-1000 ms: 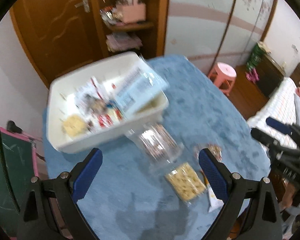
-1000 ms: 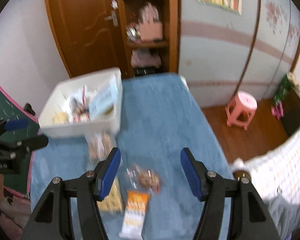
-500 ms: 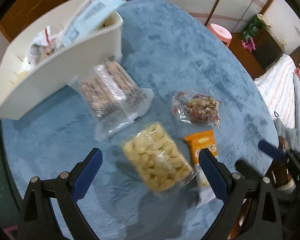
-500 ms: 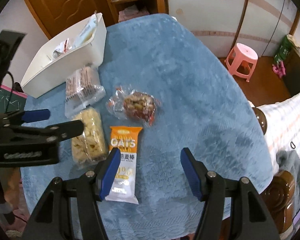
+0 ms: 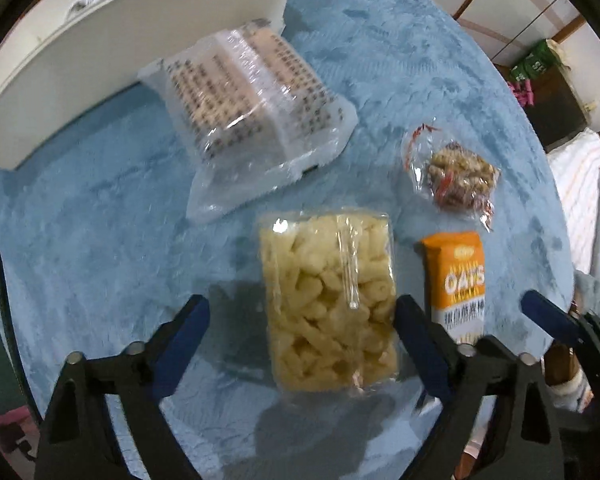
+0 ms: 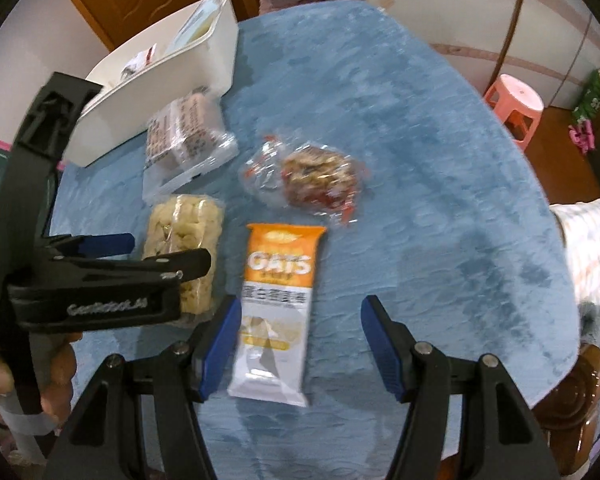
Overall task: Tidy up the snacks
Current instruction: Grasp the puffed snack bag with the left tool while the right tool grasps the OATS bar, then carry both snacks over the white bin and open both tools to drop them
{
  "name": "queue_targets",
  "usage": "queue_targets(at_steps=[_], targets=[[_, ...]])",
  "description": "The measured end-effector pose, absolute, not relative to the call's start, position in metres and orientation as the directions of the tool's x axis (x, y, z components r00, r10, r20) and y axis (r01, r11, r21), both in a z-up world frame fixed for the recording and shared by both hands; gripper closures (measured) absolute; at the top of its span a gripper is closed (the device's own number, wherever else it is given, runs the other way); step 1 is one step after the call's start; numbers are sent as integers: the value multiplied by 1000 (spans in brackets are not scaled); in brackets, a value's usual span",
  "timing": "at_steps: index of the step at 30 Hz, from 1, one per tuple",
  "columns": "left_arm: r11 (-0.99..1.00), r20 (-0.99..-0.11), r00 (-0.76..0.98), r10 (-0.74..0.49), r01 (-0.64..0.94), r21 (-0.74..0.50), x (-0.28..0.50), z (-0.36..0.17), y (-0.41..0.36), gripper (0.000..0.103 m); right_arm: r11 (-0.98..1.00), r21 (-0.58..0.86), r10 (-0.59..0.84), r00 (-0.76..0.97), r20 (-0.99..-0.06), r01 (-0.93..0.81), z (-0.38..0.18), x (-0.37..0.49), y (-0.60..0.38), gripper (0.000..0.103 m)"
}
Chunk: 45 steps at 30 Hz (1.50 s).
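A clear pack of yellow puffed snacks (image 5: 328, 292) (image 6: 184, 232) lies on the blue tablecloth (image 5: 100, 220). My left gripper (image 5: 300, 332) (image 6: 170, 248) points down over it with its jaws closing. The pack sits between the fingers; the right pad is at its edge and the left pad stands apart. An orange and white oats bar (image 6: 278, 292) (image 5: 458, 280) lies between the fingers of my right gripper (image 6: 300, 344), close to the left one. That gripper is open and touches nothing.
A clear pack of wafers (image 5: 252, 108) (image 6: 188, 136) and a small bag of nuts (image 5: 456, 176) (image 6: 316, 180) lie farther back. The white bin (image 5: 100, 52) (image 6: 160, 80) holds several snacks. A pink stool (image 6: 514, 104) and a bed stand off the table's right edge.
Both grippers have sunk toward the table and tilted down. The left jaws have narrowed around the yellow pack. The oats bar now lies between the right fingers.
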<state>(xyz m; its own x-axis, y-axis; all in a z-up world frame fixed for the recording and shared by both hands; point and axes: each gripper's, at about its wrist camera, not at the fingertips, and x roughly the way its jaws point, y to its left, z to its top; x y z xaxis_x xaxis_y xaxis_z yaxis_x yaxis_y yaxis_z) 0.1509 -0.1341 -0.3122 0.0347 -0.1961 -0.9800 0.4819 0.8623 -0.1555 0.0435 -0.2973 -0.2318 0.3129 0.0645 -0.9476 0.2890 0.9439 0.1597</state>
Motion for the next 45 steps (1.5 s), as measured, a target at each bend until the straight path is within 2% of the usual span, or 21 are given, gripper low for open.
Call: queue_targets(at_steps=[1, 3, 5, 11, 12, 13, 14, 17, 23, 27, 34, 45], targets=[[860, -977, 22, -211, 480, -175, 151, -312, -130, 23, 944, 167, 75, 308, -948, 284, -234, 46, -294, 40], [854, -972, 7, -234, 479, -202, 150, -310, -122, 37, 945, 178, 94, 296, -951, 273, -238, 50, -289, 40], [849, -971, 6, -240, 487, -207, 148, -309, -117, 42, 948, 179, 103, 278, -955, 263, -244, 54, -283, 40], [852, -974, 6, -224, 487, -193, 153, -304, -97, 42, 960, 119, 66, 207, -976, 252, -262, 61, -273, 41], [853, -975, 6, -221, 486, -190, 154, -302, -100, 42, 960, 113, 63, 195, -979, 255, -265, 61, -272, 47], [853, -976, 6, -217, 488, -187, 154, -303, -100, 41, 959, 110, 62, 187, -980, 260, -267, 60, -272, 59], [852, -978, 5, -211, 492, -181, 153, -304, -104, 40, 960, 93, 44, 185, -982, 263, -267, 59, -273, 60], [851, -981, -4, -193, 498, -169, 151, -311, -116, 40, 956, 104, 50, 198, -979, 273, -264, 55, -276, 62], [843, -996, 10, -87, 533, -68, 145, -324, -136, 39, 950, 95, 30, 218, -976, 296, -249, 44, -281, 62], [832, -997, 22, -73, 553, -49, 139, -319, -142, 42, 950, 91, 14, 250, -968, 300, -237, 37, -283, 62], [815, -989, 99, -111, 579, -33, 126, -269, -127, 42, 956, 97, -2, 332, -943, 279, -200, 30, -281, 62], [896, -924, 328, -196, 443, -33, 162, -142, -63, 42, 973, 150, 41, 515, -856, 173, -125, 74, -257, 62]])
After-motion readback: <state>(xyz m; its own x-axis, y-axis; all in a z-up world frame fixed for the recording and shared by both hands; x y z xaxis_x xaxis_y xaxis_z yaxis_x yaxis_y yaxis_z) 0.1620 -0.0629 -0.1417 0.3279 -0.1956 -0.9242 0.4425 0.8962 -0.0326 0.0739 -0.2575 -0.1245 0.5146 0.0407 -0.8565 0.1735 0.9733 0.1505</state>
